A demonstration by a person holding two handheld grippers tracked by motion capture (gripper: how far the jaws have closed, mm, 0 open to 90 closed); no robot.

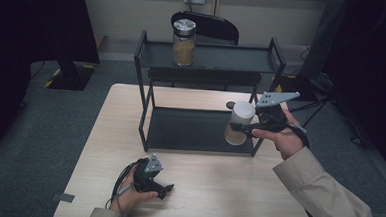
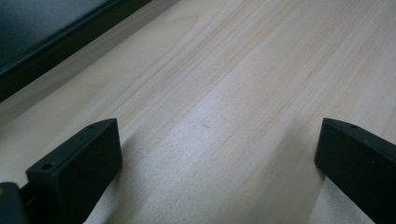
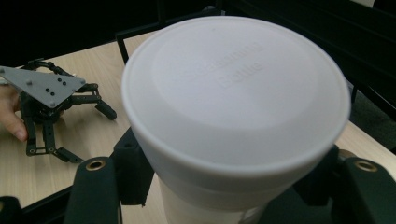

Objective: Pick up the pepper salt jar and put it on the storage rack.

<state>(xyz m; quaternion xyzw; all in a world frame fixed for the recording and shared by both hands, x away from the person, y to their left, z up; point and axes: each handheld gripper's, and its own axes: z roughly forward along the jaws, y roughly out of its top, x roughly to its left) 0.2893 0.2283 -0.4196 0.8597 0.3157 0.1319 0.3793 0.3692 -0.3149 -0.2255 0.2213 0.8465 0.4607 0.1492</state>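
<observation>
A jar with a white lid (image 1: 242,112) and brown contents hangs tilted just off the table, beside the right front post of the black two-tier shelf (image 1: 206,57). My right gripper (image 1: 238,129) is shut on its body below the lid. In the right gripper view the white lid (image 3: 233,88) looms close, with my right gripper (image 3: 224,198) clamped around the jar under it. A second jar (image 1: 184,43), metal-lidded with brown contents, stands on the top shelf. My left gripper (image 1: 164,189) rests on the table near the front, open, jaws wide over bare wood (image 2: 219,158).
The shelf's dark lower tray (image 1: 195,131) lies between its posts on the pale wooden table (image 1: 217,190). A black chair (image 1: 210,25) stands behind the shelf. In the right gripper view the left gripper (image 3: 74,126) lies far off at left.
</observation>
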